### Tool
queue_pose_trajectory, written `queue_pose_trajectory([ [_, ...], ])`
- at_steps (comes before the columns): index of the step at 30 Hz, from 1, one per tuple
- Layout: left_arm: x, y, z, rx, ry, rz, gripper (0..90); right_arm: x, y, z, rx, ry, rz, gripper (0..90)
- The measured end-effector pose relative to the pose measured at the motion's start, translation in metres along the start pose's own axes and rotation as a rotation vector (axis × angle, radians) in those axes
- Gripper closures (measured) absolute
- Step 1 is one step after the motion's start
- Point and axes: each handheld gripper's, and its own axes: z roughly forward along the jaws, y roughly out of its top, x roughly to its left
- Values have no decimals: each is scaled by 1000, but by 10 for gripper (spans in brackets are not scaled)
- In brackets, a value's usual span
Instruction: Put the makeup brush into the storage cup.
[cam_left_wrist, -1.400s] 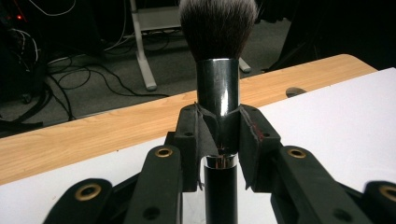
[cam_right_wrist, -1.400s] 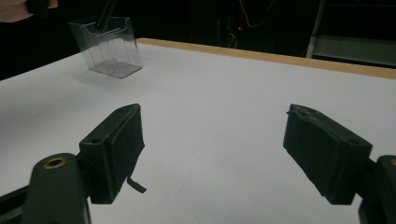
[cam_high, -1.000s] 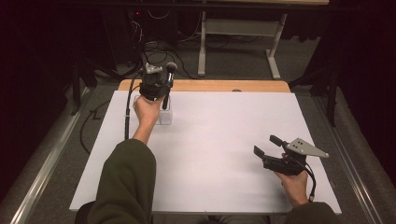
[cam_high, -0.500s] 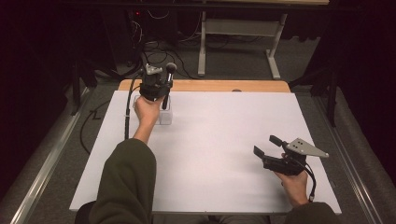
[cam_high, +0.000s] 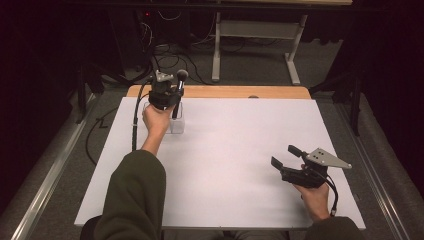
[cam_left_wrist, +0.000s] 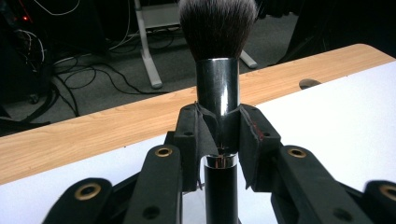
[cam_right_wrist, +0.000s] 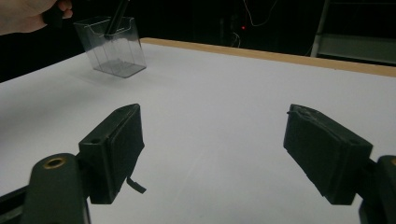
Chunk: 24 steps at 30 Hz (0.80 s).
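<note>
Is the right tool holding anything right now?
No, the right tool has its jaws wide apart over the bare white table, with nothing between them.

A white worktop (cam_high: 235, 165) with a wooden far edge carries a clear box (cam_high: 177, 122) (near its far left corner).

White table top (cam_high: 240, 150), wooden edge strip (cam_high: 225, 92), cables on floor (cam_high: 170, 55)
</note>
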Motion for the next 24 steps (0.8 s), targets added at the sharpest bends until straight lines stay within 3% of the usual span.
queue_pose_trajectory([
  [16, 8, -11, -5, -1, 9, -24, 705, -1, -1, 1, 10, 0, 0, 217],
  [24, 9, -12, -8, 4, 4, -13, 705, 0, -1, 1, 11, -3, 4, 217],
])
